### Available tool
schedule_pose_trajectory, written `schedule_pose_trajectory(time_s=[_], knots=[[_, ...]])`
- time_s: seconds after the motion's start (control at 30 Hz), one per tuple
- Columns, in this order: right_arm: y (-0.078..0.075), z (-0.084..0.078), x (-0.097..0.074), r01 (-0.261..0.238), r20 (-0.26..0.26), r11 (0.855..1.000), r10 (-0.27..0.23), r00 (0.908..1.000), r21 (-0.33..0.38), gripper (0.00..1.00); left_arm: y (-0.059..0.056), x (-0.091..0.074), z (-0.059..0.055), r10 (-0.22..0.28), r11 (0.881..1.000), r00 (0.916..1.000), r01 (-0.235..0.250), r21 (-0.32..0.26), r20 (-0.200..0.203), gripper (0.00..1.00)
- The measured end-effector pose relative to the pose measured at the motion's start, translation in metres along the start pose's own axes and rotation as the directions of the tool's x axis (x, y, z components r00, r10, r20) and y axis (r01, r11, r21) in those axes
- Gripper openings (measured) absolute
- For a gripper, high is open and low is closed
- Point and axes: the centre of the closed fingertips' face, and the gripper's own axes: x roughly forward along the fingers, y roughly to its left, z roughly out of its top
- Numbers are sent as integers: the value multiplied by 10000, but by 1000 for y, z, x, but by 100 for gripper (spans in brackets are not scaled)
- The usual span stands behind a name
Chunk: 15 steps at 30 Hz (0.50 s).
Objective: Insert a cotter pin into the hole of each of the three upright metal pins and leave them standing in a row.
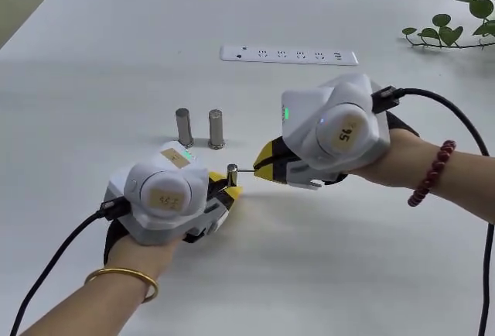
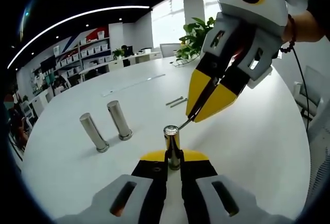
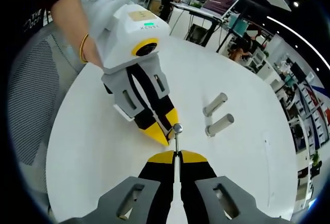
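My left gripper (image 1: pixel 224 191) (image 2: pixel 174 158) is shut on an upright metal pin (image 1: pixel 231 174) (image 2: pixel 171 142) (image 3: pixel 177 129), which it holds just above the white table (image 1: pixel 255 274). The right gripper (image 1: pixel 261 168) (image 3: pixel 176 156) is shut on a thin cotter pin (image 1: pixel 244 170) (image 2: pixel 185 124) (image 3: pixel 176 144) whose tip meets the top of that held pin. Two other metal pins (image 1: pixel 184 127) (image 1: pixel 216 129) (image 2: pixel 94 132) (image 2: pixel 119 120) stand side by side behind the left gripper.
A white power strip (image 1: pixel 289 56) lies at the far middle of the table. A leafy plant sprig (image 1: pixel 456 28) reaches in at the far right. Two spare cotter pins (image 2: pixel 176 101) lie on the table beyond the held pin. Cables trail from both grippers.
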Motion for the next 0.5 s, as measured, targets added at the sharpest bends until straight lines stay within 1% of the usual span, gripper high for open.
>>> schedule_pose_trajectory(time_s=[0.2,0.5], knots=[[1,1,2,10,73,10000,-10,10000,34,0,0,0,0,12,10000,10000,-12,42,16,5],[0,12,9,43,270,10000,-43,9996,9,0,0,0,0,44,9999,10000,-45,123,20,5]])
